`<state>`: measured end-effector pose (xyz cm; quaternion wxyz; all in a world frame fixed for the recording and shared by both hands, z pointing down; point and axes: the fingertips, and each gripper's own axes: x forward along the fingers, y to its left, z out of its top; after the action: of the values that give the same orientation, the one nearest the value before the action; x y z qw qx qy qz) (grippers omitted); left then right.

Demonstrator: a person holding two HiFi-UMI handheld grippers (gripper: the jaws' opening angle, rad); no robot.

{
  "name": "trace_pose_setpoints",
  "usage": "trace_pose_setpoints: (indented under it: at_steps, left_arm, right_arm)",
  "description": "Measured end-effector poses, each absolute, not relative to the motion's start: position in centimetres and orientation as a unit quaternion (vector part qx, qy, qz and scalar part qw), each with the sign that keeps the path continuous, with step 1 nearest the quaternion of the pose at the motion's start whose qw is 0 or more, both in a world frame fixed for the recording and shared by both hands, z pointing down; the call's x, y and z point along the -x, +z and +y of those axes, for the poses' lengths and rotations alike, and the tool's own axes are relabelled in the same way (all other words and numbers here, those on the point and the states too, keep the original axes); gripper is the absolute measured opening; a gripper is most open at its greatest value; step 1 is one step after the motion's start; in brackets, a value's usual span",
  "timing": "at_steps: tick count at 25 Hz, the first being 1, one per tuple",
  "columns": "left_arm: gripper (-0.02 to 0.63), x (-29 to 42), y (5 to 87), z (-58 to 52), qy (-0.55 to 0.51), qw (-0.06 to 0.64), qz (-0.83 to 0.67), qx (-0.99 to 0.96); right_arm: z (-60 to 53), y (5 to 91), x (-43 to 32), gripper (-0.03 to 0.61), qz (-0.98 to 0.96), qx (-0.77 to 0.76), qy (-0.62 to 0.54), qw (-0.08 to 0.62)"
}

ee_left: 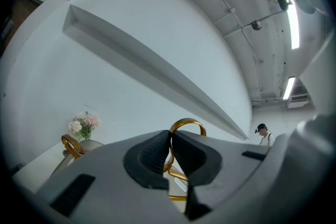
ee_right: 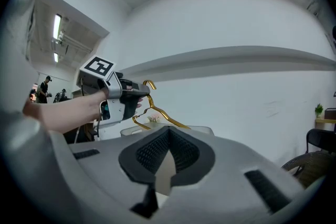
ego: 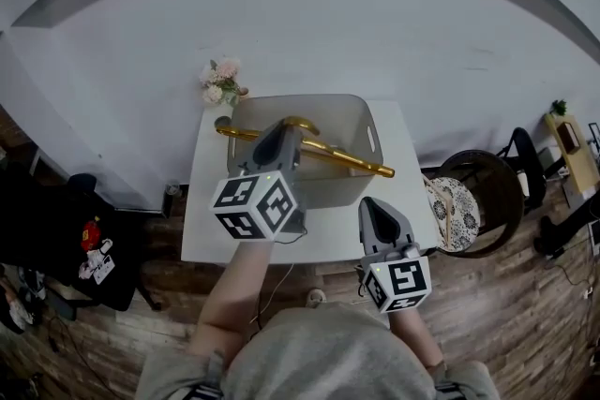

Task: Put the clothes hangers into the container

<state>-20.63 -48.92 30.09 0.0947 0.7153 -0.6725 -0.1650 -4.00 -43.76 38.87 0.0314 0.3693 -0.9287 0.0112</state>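
On the white worktop [ego: 202,229] by the wall, our left gripper [ego: 281,140] clamps a gold hanger [ego: 349,160] above the grey container [ego: 364,122], not yet lowered in. Another hanger's hook [ego: 224,126] shows at its rim. Our right gripper [ego: 375,213] is closed, empty.

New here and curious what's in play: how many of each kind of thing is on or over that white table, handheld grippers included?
Grippers: 2 (left gripper, right gripper)
Gold hanger: 1, clamped in the left gripper
Grey container: 1
Bunch of flowers: 1
Total: 5
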Motion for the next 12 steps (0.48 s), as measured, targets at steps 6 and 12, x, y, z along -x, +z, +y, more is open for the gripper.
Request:
trace_pose_setpoints:
  at_steps: [6, 12]
  left_arm:
    - [0.018, 20.8, 30.9, -51.1, -0.166, 0.111, -0.672, -0.714]
    - [0.018, 20.5, 31.8, -52.2, -0.169, 0.123, -0.666, -0.716]
  right_arm:
    - [-45.5, 39.0, 4.2, 0.002, -0.93, -0.365, 0.014, 0.033]
    - [-46.3, 39.2, 3.7, 0.002, -0.928, -0.37, 0.016, 0.032]
